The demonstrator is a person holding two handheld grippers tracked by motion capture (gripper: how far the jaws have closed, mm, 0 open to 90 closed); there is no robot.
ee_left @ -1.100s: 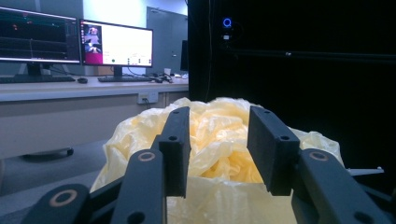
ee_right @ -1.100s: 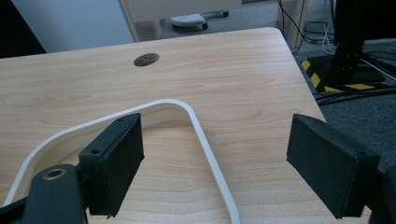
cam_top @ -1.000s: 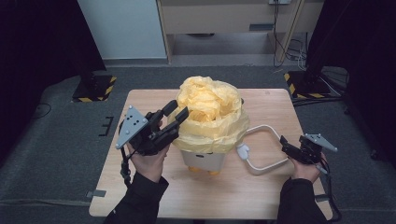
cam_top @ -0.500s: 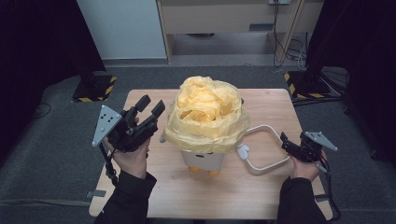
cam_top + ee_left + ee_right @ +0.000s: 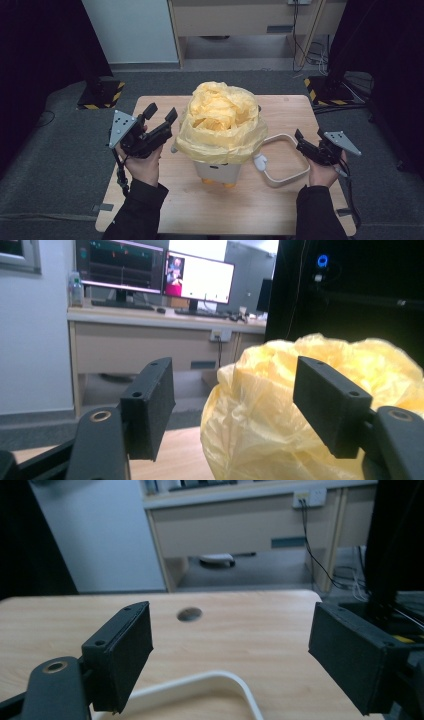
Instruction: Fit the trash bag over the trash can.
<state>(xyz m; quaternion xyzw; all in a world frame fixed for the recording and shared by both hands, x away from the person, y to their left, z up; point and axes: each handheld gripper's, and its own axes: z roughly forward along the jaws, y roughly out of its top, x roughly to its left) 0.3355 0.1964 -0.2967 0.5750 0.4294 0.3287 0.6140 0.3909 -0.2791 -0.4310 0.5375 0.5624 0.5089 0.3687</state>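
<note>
High view: yellow bag [image 5: 222,122] stands upright, mouth facing up.

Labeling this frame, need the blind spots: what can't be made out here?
- Bin rim and inside: high view, the yellow bag covers them.
- Bin: left gripper view, hidden behind the bag.
- White handle: right gripper view, cut off by the bottom edge.
- Monitor contents: left gripper view, too small.

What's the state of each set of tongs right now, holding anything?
Left tongs: open, nothing held; the jaws have just been opening beside the yellow bag.
Right tongs: open, nothing held, by the white handle.
</note>
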